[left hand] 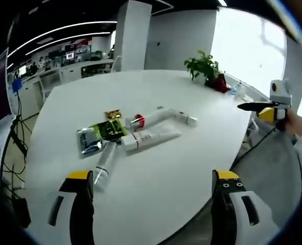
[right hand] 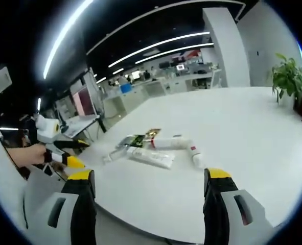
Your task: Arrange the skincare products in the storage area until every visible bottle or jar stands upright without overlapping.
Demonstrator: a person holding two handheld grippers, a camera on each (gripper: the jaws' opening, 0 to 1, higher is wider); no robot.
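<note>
On the white table (left hand: 191, 168) several skincare tubes (left hand: 151, 138) lie flat, clustered; left gripper (left hand: 153, 204) and right gripper (right hand: 148, 201) hover with jaws spread, empty.

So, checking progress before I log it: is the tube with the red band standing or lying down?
Lying down. The red-banded tube rests lengthwise on the table, against the other products.
</note>
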